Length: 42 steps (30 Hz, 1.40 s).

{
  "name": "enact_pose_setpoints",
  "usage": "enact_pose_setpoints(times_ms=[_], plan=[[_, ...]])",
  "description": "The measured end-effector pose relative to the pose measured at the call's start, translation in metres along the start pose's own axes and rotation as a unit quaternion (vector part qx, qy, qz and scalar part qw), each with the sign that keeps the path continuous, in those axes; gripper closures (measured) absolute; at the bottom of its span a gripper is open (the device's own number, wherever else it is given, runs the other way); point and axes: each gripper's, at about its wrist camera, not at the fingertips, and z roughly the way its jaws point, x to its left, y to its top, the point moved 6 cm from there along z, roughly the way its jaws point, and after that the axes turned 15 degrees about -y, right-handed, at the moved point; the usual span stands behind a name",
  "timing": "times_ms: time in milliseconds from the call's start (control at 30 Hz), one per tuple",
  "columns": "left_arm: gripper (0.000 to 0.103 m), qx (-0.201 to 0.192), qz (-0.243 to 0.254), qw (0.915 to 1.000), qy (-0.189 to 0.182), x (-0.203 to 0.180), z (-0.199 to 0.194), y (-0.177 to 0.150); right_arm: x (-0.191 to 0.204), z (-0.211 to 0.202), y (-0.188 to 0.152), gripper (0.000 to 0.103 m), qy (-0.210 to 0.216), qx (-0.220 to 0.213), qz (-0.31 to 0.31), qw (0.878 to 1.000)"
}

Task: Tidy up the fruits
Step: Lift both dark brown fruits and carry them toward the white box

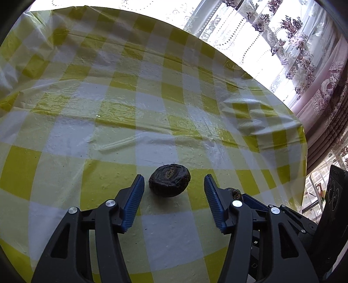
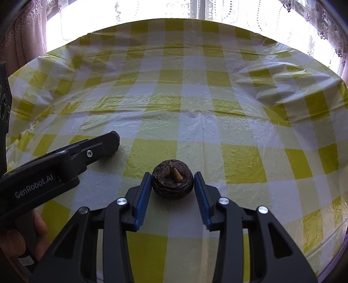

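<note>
A dark brown water chestnut (image 1: 169,180) lies on the yellow checked tablecloth (image 1: 108,108) between the blue pads of my left gripper (image 1: 174,181), which is open with clear gaps on both sides. A second dark chestnut (image 2: 172,181) with a brown sprout on top sits between the pads of my right gripper (image 2: 172,181); the jaws stand close on either side, with slight gaps still showing. That chestnut peeks out behind my left gripper's right finger in the left wrist view (image 1: 236,193). My left gripper also shows from the side in the right wrist view (image 2: 108,141).
The round table's far edge (image 2: 174,20) meets bright lace curtains (image 1: 282,43). The cloth has a raised wrinkle at the right (image 2: 282,85). A dark device (image 1: 332,196) stands at the right edge of the left wrist view.
</note>
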Motion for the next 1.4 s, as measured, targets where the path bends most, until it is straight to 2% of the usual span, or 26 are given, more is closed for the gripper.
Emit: enact_pose_setpoints(times_ms=[167, 267, 367, 567, 800, 1167, 1400], plan=[[0.048, 0.014, 0.010, 0.9998, 0.010, -0.003, 0.008, 0.001, -0.002, 0.001, 0.000, 0.050, -0.005, -0.001, 0.000, 1.000], [0.051, 0.016, 0.014, 0.9997, 0.014, -0.004, 0.010, 0.001, -0.001, 0.003, 0.001, 0.050, -0.002, -0.002, 0.000, 1.000], [0.065, 0.022, 0.018, 0.9993, 0.024, -0.004, 0.012, 0.000, 0.003, 0.005, 0.001, 0.063, 0.011, 0.004, -0.002, 1.000], [0.066, 0.034, 0.047, 0.9972, 0.047, -0.011, 0.009, -0.005, 0.003, 0.001, -0.002, 0.063, 0.006, 0.004, -0.002, 1.000], [0.066, 0.059, 0.090, 0.9895, 0.096, -0.020, -0.005, -0.022, -0.002, -0.008, -0.014, 0.063, -0.003, 0.008, -0.002, 1.000], [0.067, 0.053, 0.088, 0.9863, 0.129, -0.027, -0.042, -0.058, -0.014, -0.031, -0.039, 0.064, -0.014, 0.011, -0.004, 1.000], [0.067, 0.043, 0.095, 0.9850, 0.137, -0.042, -0.060, -0.073, -0.018, -0.051, -0.054, 0.064, -0.016, 0.006, -0.007, 1.000]])
